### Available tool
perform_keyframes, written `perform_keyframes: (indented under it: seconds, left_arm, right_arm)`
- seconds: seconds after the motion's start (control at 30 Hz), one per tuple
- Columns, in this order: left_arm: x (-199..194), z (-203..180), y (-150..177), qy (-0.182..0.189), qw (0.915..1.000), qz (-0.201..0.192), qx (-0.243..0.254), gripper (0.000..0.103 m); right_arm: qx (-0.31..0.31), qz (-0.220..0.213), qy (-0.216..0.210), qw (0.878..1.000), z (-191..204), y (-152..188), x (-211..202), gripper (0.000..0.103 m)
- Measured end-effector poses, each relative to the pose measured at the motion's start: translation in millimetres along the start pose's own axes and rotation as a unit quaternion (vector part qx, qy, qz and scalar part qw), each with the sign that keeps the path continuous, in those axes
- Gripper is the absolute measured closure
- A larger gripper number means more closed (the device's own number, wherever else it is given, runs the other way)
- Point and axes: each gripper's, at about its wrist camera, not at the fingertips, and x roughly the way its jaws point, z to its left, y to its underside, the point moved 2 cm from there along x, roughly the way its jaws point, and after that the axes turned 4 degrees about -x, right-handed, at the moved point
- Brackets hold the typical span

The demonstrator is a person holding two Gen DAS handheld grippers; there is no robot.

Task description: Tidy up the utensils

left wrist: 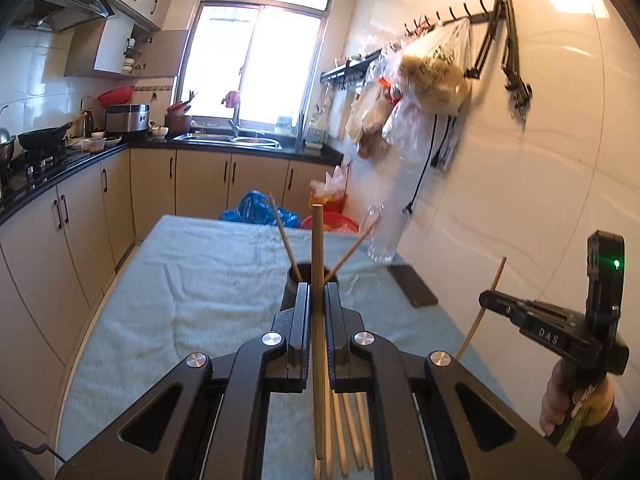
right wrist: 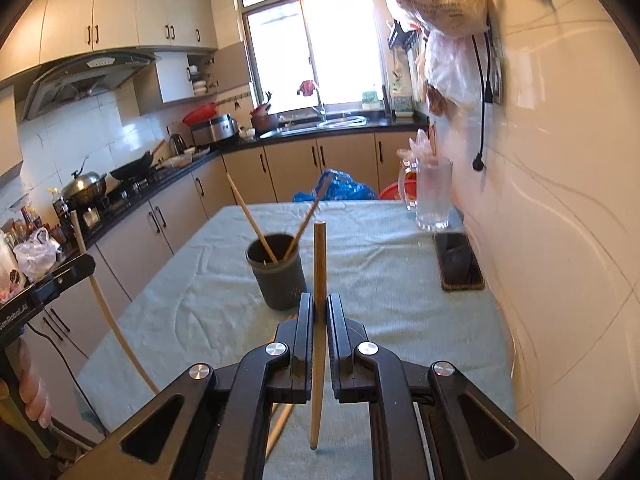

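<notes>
A dark cup (right wrist: 278,274) stands on the cloth-covered table (right wrist: 208,296) with two chopsticks (right wrist: 254,222) leaning in it; it shows behind my left fingers too (left wrist: 296,280). My left gripper (left wrist: 318,292) is shut on an upright wooden chopstick (left wrist: 318,264), just in front of the cup. Several loose chopsticks (left wrist: 352,432) lie on the cloth under it. My right gripper (right wrist: 319,304) is shut on another upright chopstick (right wrist: 319,264), to the right of the cup and near it. Each gripper shows in the other's view, the right one (left wrist: 486,298) and the left one (right wrist: 86,264), both holding a chopstick.
A glass pitcher (right wrist: 432,196) stands at the table's far right by the tiled wall. A dark phone (right wrist: 458,266) lies in front of it. Bags hang on the wall (left wrist: 432,76). Counters with a stove and pots (right wrist: 120,184) run along the left.
</notes>
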Motion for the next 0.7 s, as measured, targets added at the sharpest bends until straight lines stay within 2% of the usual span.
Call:
perform_keyframes:
  seconds: [0.23,0.43,0.5,0.57,0.7]
  left_arm:
    - [29,-2,-59,-0.005,0.9988,-0.046,-0.012,0.097]
    - [81,0,-109,-0.011,0.9968,-0.067,-0.042,0.097]
    - [98,0,-118,-0.022,0.9958,-0.076,-0.045,0.097]
    - [116,1,-123,-0.028,0.9954,-0.077,-0.048,0.097]
    - [157,8,-121,-0.041,0.9959,-0.062,-0.052,0.097]
  right_arm:
    - [0.014,-0.047,-0.009,0.999,3,-59,15,0.096]
    - [0.052,-0.094,-0.033,0.994,6,-118,46,0.096]
    - [0.060,-0.110,-0.035,0.991,6,-129,55,0.096]
    - [0.060,-0.124,-0.018,0.990,7,-135,68,0.096]
    - [0.064,-0.126,0.002,0.990,4,-134,100,0.096]
